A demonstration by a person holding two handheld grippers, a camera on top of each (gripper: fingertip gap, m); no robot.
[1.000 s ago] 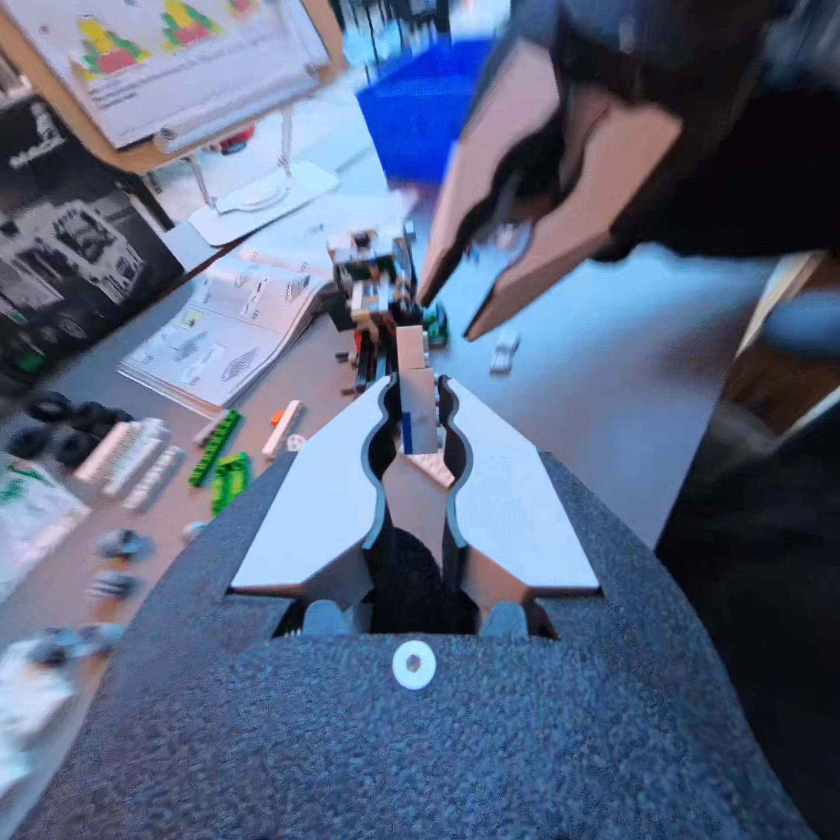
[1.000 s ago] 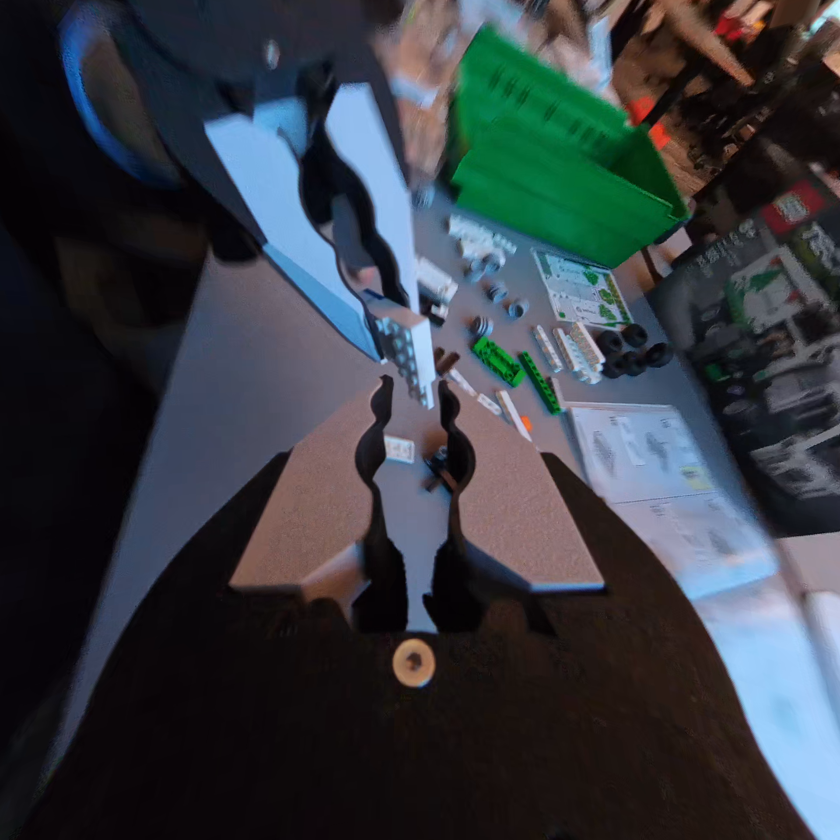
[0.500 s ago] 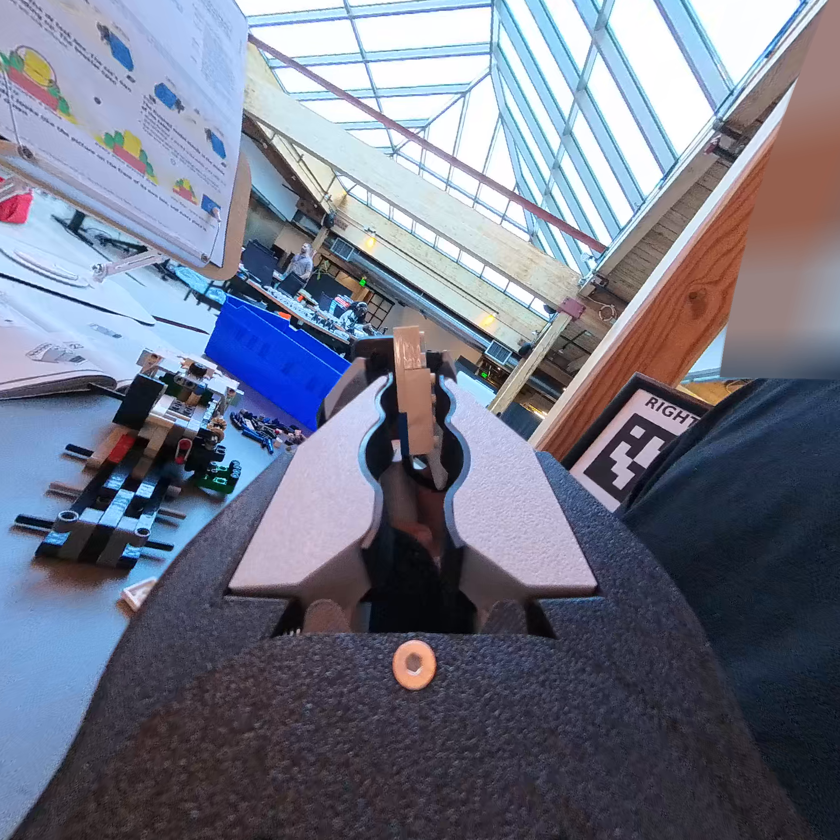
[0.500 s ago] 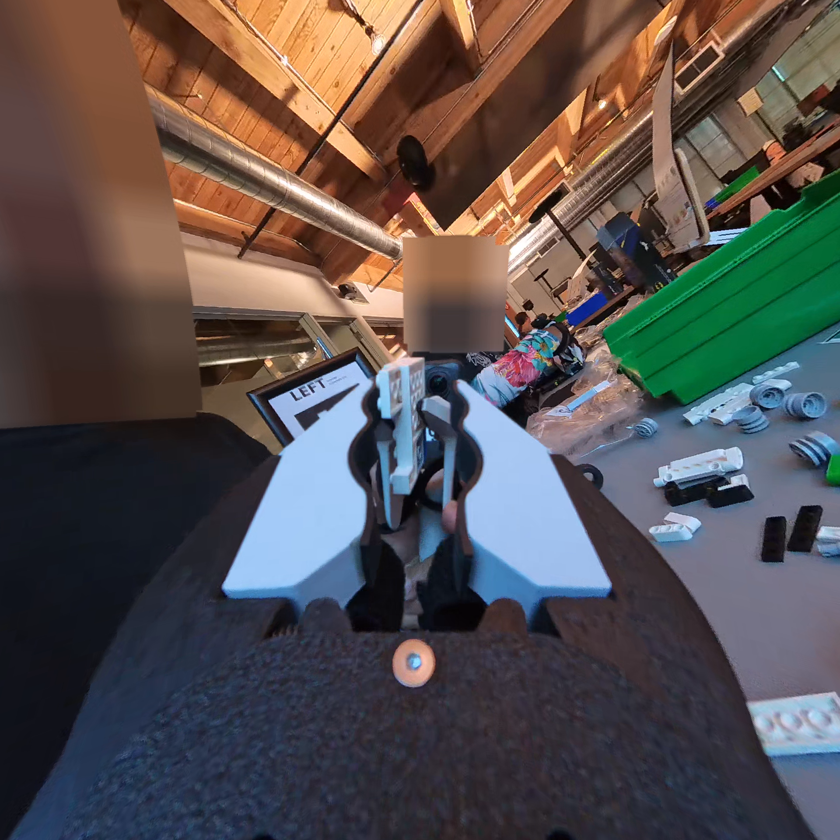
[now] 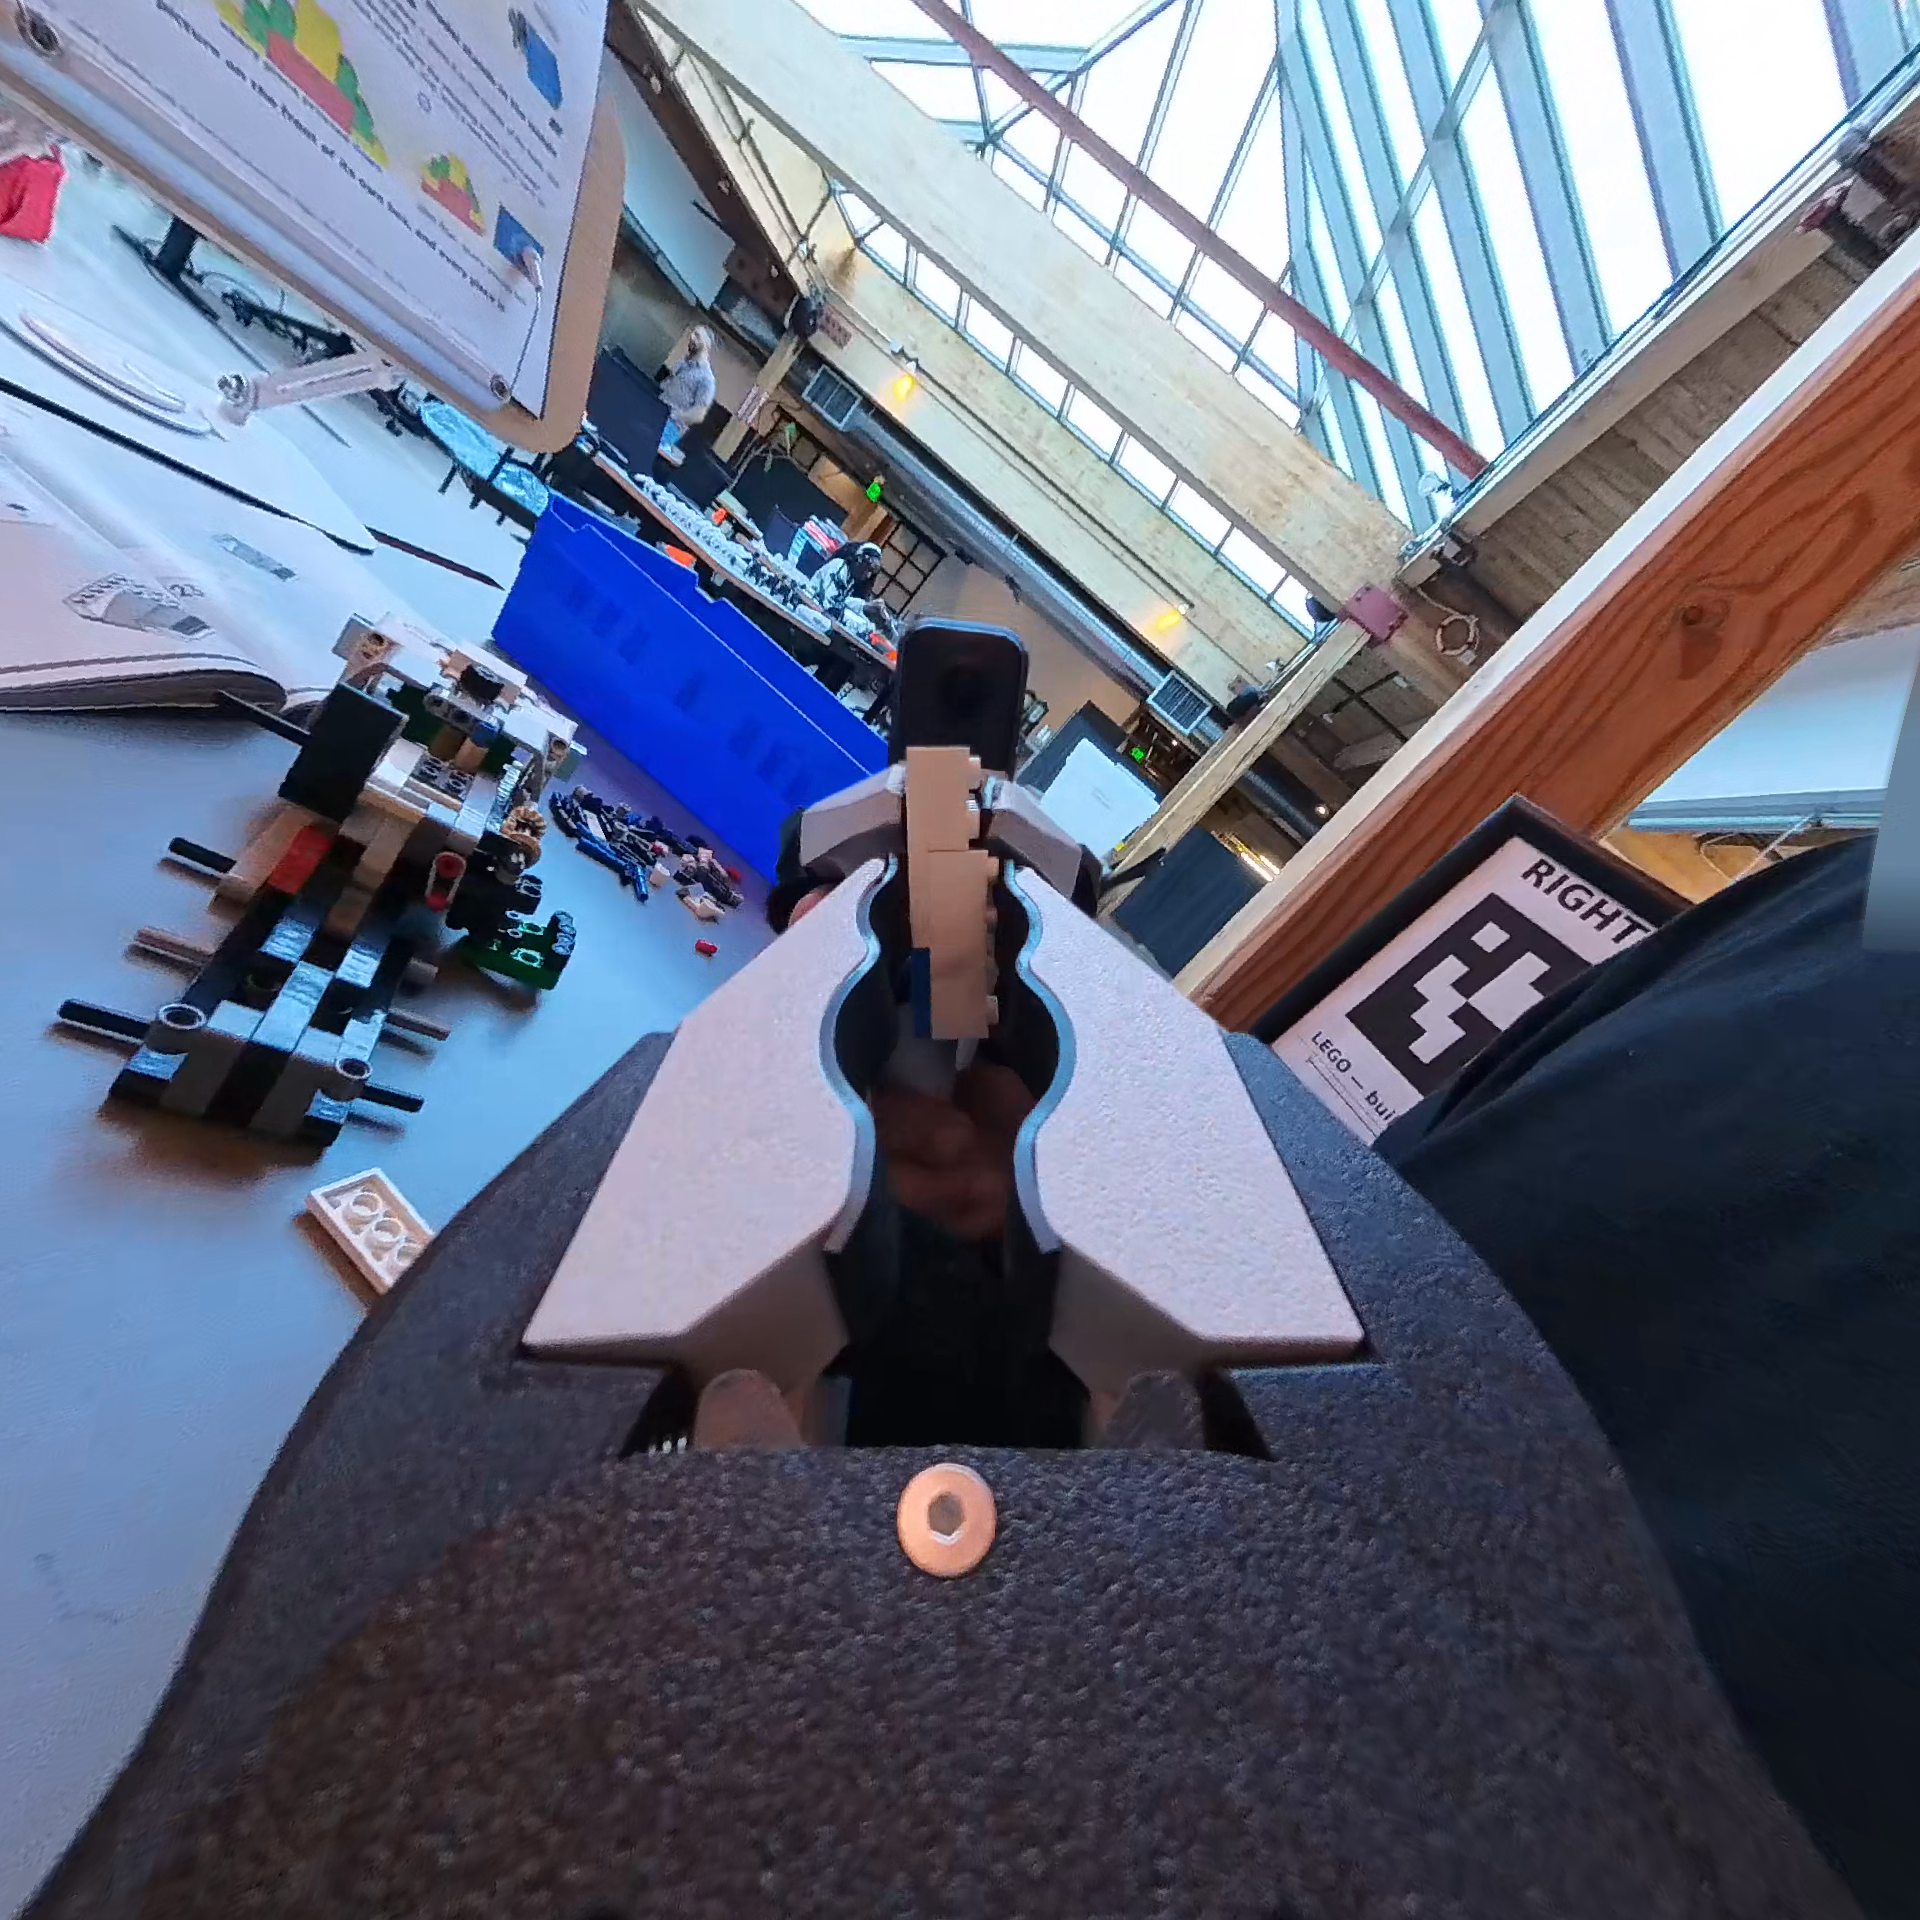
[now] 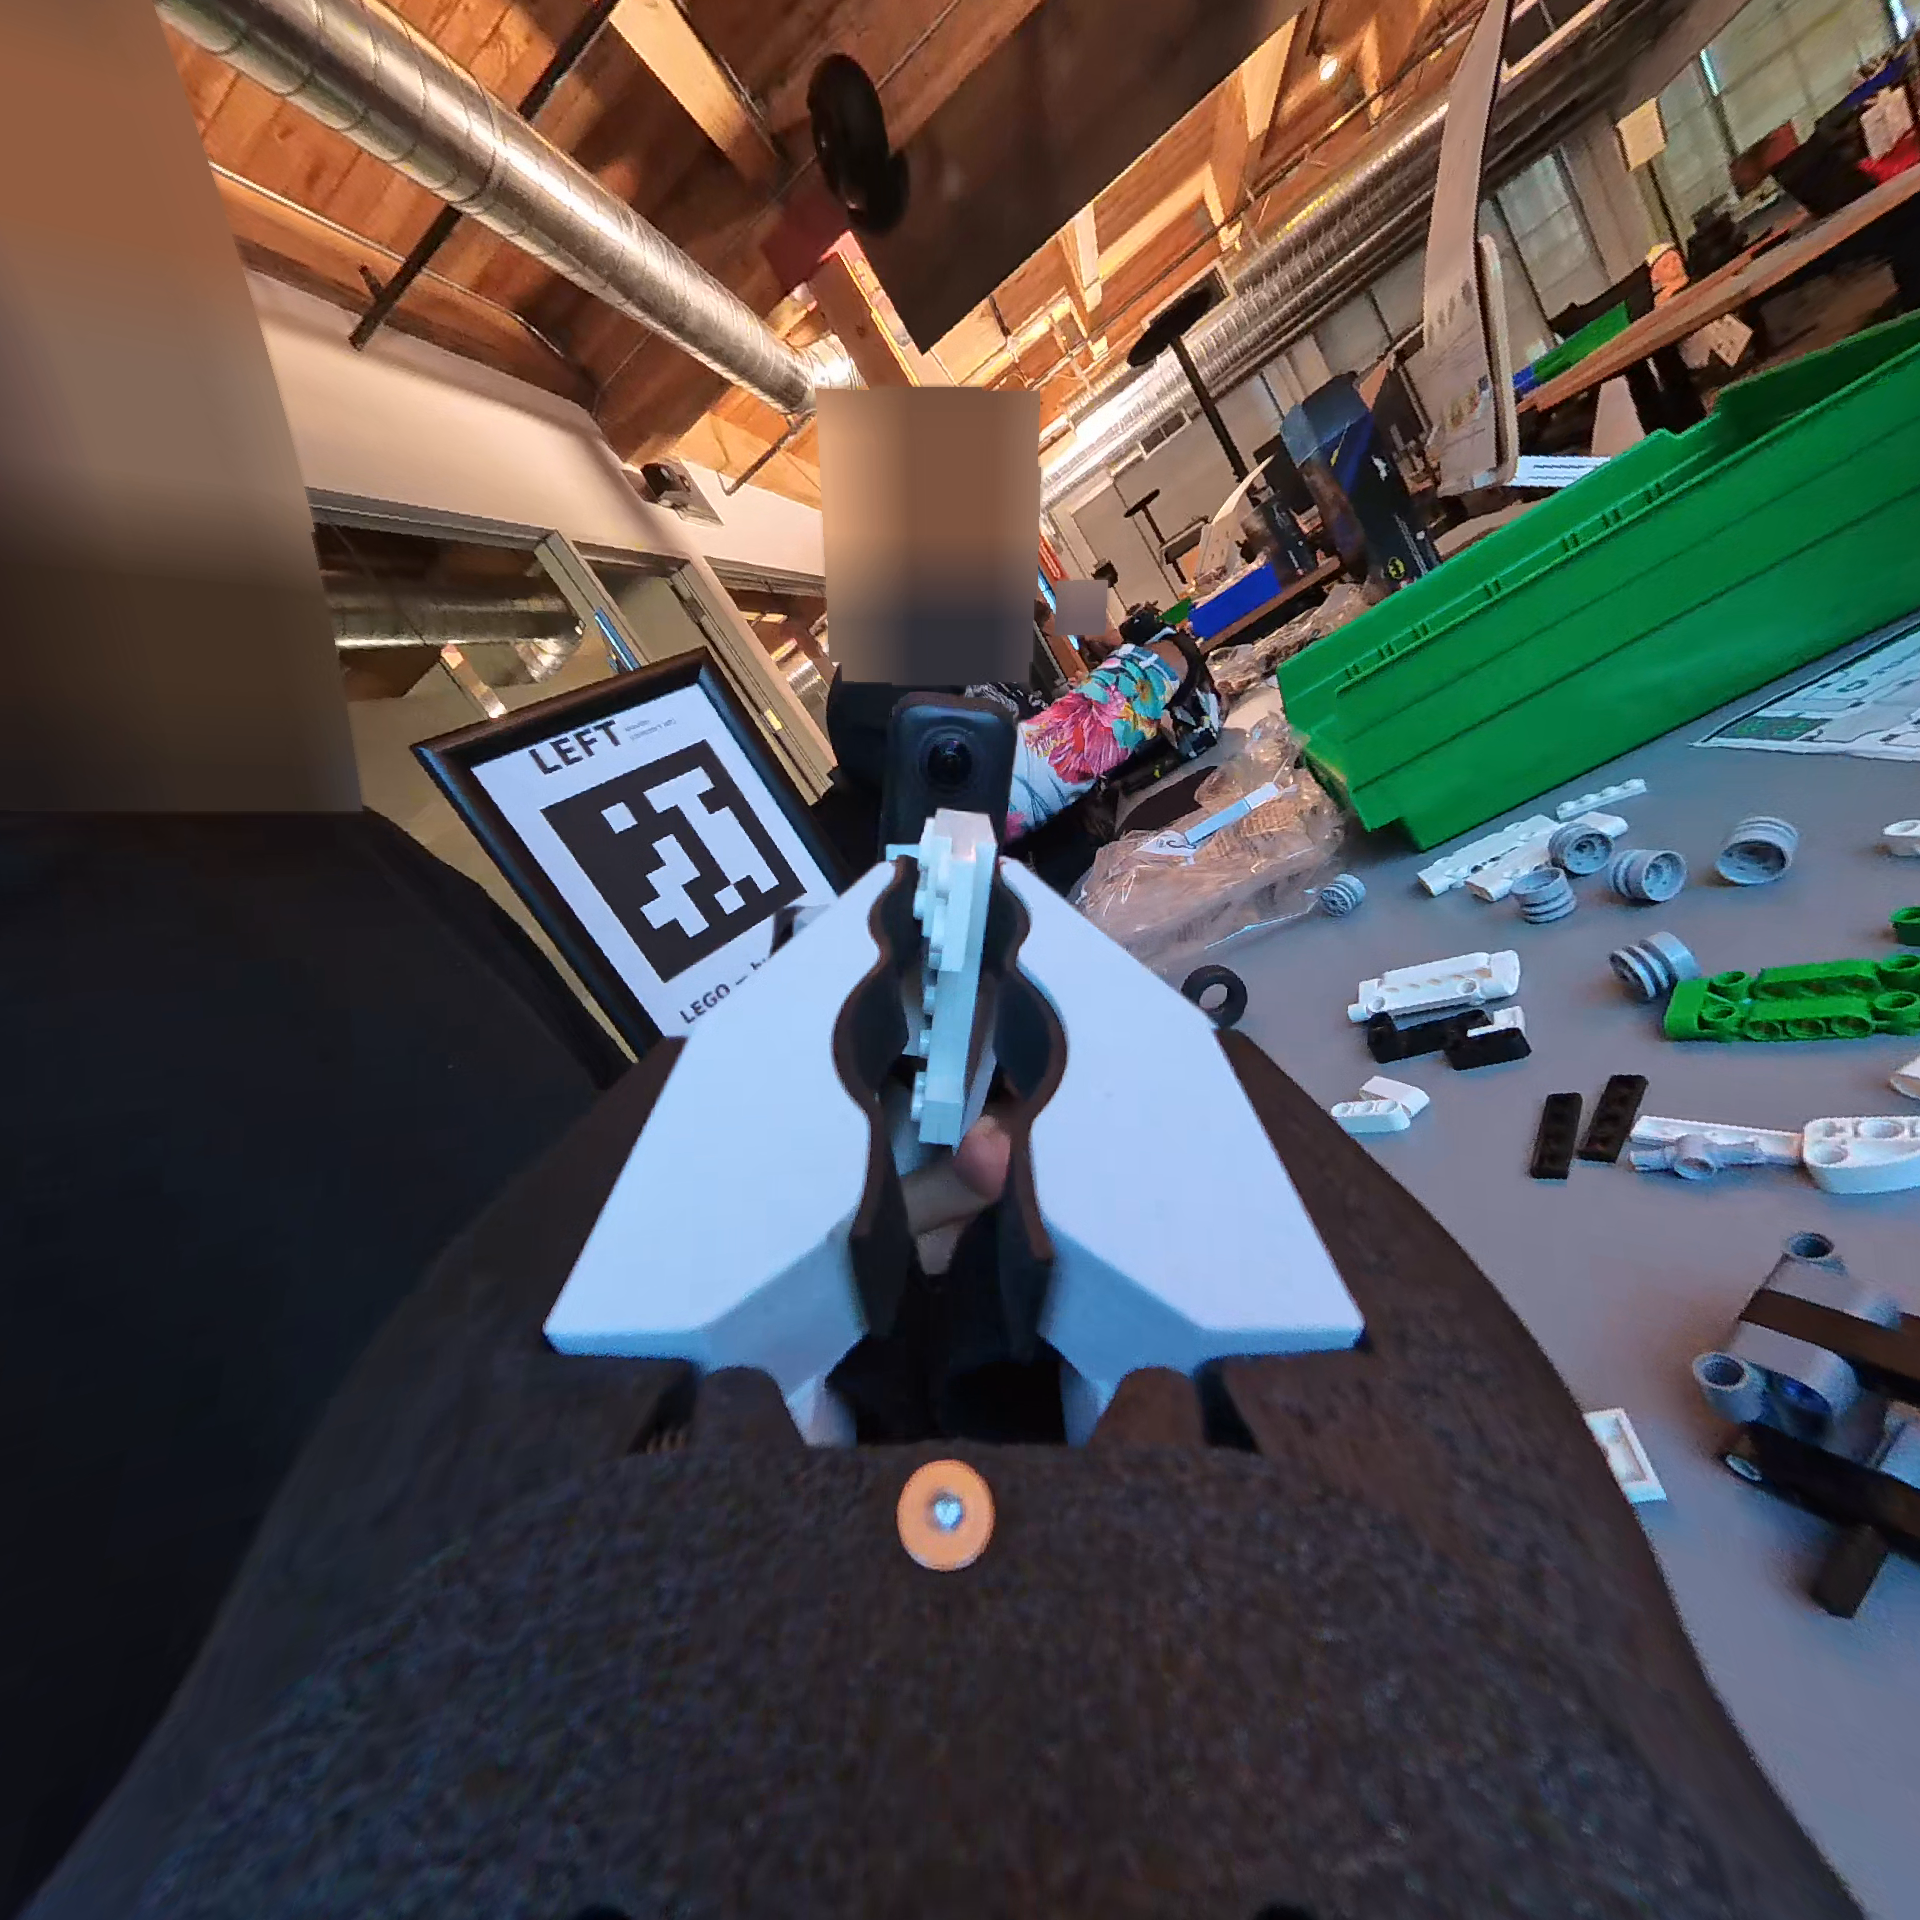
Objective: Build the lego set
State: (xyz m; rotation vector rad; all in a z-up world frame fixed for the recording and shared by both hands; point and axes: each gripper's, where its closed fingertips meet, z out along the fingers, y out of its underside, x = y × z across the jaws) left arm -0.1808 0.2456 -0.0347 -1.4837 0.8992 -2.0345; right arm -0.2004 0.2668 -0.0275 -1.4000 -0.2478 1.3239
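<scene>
plates first: your left claw (image 5: 940,904) is clenched on a small stack of white plates (image 5: 948,883), held edge-on and upright between its tips, with a blue sliver on the side nearest you. your right claw (image 6: 951,935) faces it head-on and is clamped on the same white stack (image 6: 948,966), studs showing down the left edge from that side. both claws meet tip to tip above the tabletop (image 5: 125,1351), so the piece hangs in the air between them, well clear of everything else.

these plates look light, rigid and slick-sided. they won't bend, but i'd judge thin stacked plates will shear apart or pivot if you squeeze near one end only. take hold across the flat faces, close to the middle of the stack, and keep the studded edge free for pressing on.

off to the left of your left claw, the half-built black and grey chassis (image 5: 312,935) sits on the tabletop, with a loose white plate (image 5: 369,1226) lying nearer, just beside the claw body. to the right of your right claw lie scattered parts: grey wheel hubs (image 6: 1642,873), a green beam (image 6: 1797,997), two black plates (image 6: 1590,1122), and a green bin (image 6: 1558,644) farther off.
</scene>
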